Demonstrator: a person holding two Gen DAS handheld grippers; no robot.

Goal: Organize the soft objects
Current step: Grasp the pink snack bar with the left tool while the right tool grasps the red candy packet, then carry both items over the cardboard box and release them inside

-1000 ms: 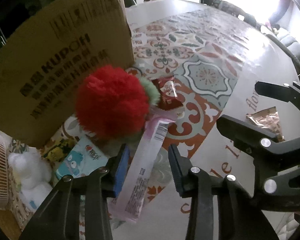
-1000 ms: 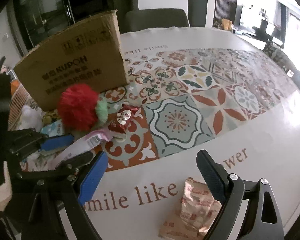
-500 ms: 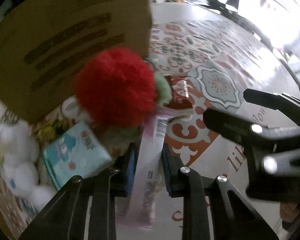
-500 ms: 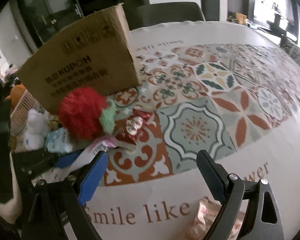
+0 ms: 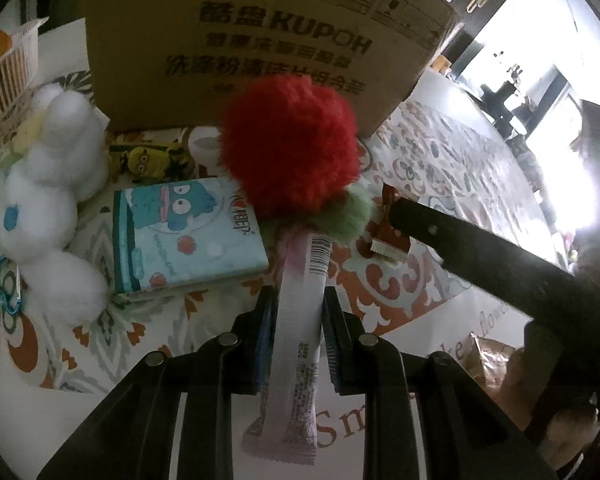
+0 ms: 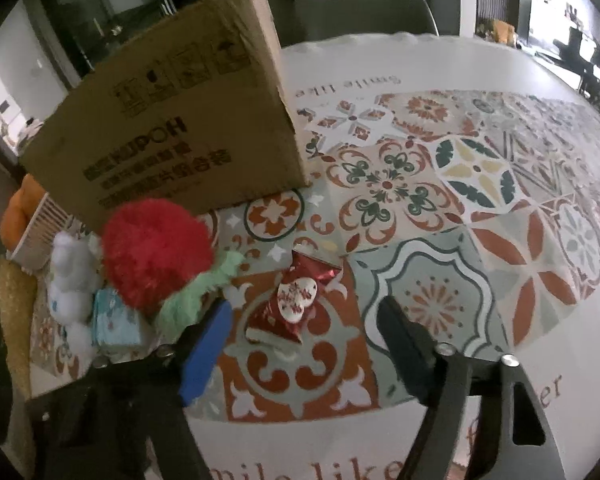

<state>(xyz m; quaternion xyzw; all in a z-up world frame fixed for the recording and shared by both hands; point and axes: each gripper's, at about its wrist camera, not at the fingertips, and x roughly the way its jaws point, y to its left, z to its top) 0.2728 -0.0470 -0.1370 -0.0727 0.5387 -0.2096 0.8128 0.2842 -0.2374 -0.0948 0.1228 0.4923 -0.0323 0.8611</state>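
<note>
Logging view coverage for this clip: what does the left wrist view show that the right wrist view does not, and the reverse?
Only the left wrist view shows the left hand-held gripper shut on the long pink packet, a yellow minion toy and a gold wrapper.

Only the right wrist view shows the open right hand-held gripper and a dark chair past the table.

Both show the cardboard box, red pompom, white plush, blue tissue pack and red snack packet.

A: Setting?
B: Home dining room: round table under a patterned tile-print tablecloth (image 6: 420, 184), grey upholstered chair (image 6: 364, 16) at its far edge.
A: Further evidence?
B: Dark glass-fronted cabinet (image 6: 100, 12) behind.
</note>
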